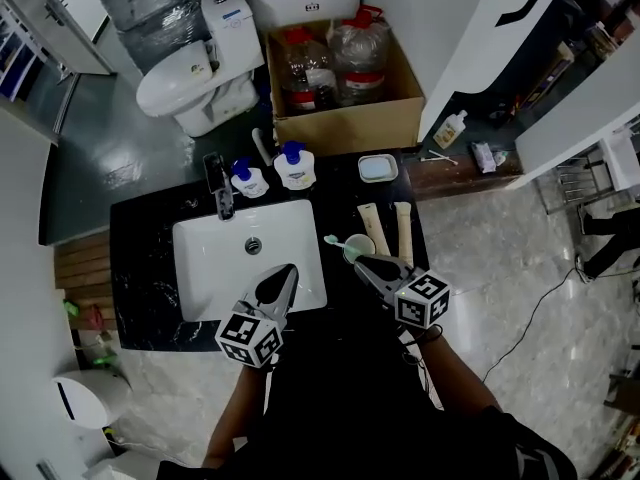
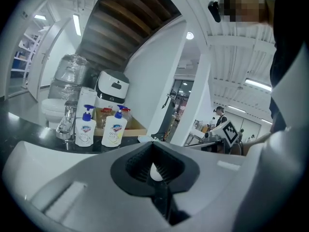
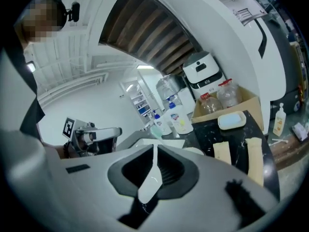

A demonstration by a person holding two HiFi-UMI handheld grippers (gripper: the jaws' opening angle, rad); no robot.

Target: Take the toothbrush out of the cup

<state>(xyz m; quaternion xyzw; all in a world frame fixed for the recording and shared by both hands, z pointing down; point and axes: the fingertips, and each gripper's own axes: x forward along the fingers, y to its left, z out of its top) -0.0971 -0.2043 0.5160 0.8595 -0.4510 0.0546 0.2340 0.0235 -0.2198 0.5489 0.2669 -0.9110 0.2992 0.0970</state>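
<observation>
R gripper clamps white handle of mint-headed plastic toothbrush, tilting it over pale-green round cup, prob. for lift-out | L gripper closed, empty, hangs over white sink, apparently keeping clear

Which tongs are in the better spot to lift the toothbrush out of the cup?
The right tongs, I think. They are shut on the toothbrush handle, right at the cup. The left tongs are shut on nothing, over the sink, farther from the cup.
</observation>
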